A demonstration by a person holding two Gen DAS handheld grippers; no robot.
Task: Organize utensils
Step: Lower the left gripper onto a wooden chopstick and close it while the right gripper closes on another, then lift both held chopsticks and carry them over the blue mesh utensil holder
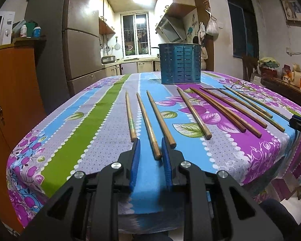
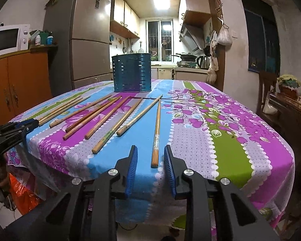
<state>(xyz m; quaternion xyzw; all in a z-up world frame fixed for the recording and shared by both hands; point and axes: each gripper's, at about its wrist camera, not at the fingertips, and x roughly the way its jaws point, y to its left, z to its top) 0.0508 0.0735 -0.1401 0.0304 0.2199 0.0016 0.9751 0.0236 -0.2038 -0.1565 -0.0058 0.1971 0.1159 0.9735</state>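
While both grippers are straddling chopstick ends w/ jaws apart, nothing clamped: left gripper (image 1: 150,149) around middle chopstick (image 1: 148,125), right gripper (image 2: 150,156) around lone chopstick (image 2: 156,132). Keep each centred before closing; holder (image 1: 180,63) is standing at table's far end.

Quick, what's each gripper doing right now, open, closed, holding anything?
Left gripper: jaws open around the end of a chopstick, not pressing it.
Right gripper: jaws open around a chopstick's end, not gripping.
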